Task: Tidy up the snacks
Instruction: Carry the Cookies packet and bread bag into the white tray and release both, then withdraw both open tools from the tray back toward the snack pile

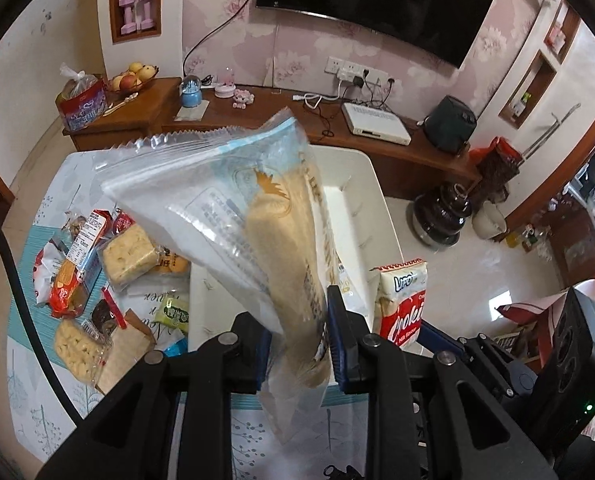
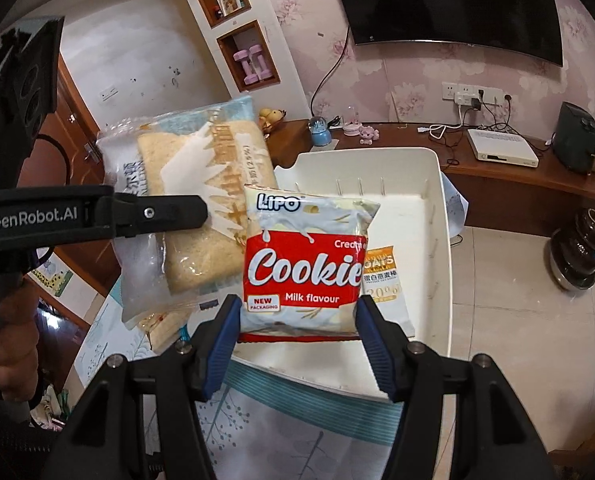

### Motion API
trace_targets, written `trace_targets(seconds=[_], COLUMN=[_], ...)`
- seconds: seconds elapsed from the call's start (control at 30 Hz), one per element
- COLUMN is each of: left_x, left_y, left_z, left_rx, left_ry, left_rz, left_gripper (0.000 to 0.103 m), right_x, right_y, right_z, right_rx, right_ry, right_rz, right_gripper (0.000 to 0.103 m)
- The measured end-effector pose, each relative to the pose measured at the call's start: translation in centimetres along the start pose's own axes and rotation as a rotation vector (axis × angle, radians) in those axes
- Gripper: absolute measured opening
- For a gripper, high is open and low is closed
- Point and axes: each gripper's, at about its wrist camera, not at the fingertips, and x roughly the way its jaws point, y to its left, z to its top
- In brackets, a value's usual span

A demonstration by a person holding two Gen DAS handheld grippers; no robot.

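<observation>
Left fingers (image 1: 299,336) clamping one bread packet (image 1: 233,208), right fingers (image 2: 297,332) gripping one cookie pack (image 2: 303,264), one white bin (image 2: 437,216)

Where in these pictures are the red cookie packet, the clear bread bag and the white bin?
Cookie packet (image 2: 303,268): right wrist view, red label.
Bread bag (image 1: 281,248): left wrist view, the bread inside.
White bin (image 2: 444,240): right wrist view, its right wall.

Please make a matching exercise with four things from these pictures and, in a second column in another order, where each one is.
Things:
1. bread bag
2. cookie pack
3. oats pack
4. dumbbells

Places:
A. in a wall niche
B. lying in the white bin
C. in the left tongs
D. in the right tongs

Pairs: 1-C, 2-D, 3-B, 4-A
</observation>
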Motion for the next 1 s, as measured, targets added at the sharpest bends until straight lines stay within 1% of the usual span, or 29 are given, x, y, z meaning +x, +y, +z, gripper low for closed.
trace_targets(seconds=[0.07, 0.13, 0.17, 0.2, 0.23, 0.3, 0.43, 0.5, 0.6, 0.7, 0.83, 1.0], left_x=[0.0, -0.3, -0.6, -0.9, -1.2, -2.0, -3.7, -4.7, -6.0, -7.2, -9.2, -10.8], left_y=[-0.5, -1.1, -1.1, -1.0, -0.9, -0.7, 0.1, 0.6, 1.9, 3.1, 4.8, 7.0], left_z=[-0.2, -0.4, -0.5, -0.6, -0.6, -0.8, -1.4, -1.8, -2.8, -3.8, -5.4, -7.1], left_rx=[0.000, -0.007, -0.014, -0.018, -0.022, -0.031, -0.064, -0.086, -0.131, -0.163, -0.203, -0.250], left_ry=[0.009, -0.002, -0.012, -0.019, -0.026, -0.047, -0.077, -0.094, -0.098, -0.099, -0.110, -0.103], left_rz=[0.012, 0.028, 0.035, 0.039, 0.046, 0.061, 0.098, 0.114, 0.142, 0.159, 0.172, 0.275], left_gripper=[0.028, 0.034, 0.041, 0.050, 0.056, 0.057, 0.070, 0.070, 0.073, 0.079, 0.080, 0.080], right_x=[0.0, 0.0, 0.0, 0.0, 0.1, -0.1, -0.6, -0.9, -1.4, -1.9, -2.6, -3.1], right_y=[-0.3, -0.5, -0.7, -0.8, -0.9, -1.1, -0.7, -0.4, 0.3, 1.1, 2.1, 3.2], right_z=[0.0, -0.1, -0.1, -0.1, -0.1, -0.2, -0.3, -0.4, -0.6, -0.8, -1.2, -1.6], right_rx=[0.004, 0.011, 0.018, 0.025, 0.028, 0.025, -0.004, -0.016, -0.032, -0.046, -0.068, -0.080], right_ry=[0.006, 0.012, 0.018, 0.027, 0.032, 0.033, 0.027, 0.023, 0.020, 0.011, 0.004, -0.007], right_rz=[0.001, -0.010, -0.019, -0.019, -0.015, -0.013, -0.010, -0.005, 0.003, 0.013, 0.024, 0.042], right_gripper=[0.060, 0.061, 0.062, 0.062, 0.062, 0.062, 0.062, 0.062, 0.062, 0.062, 0.062, 0.062])
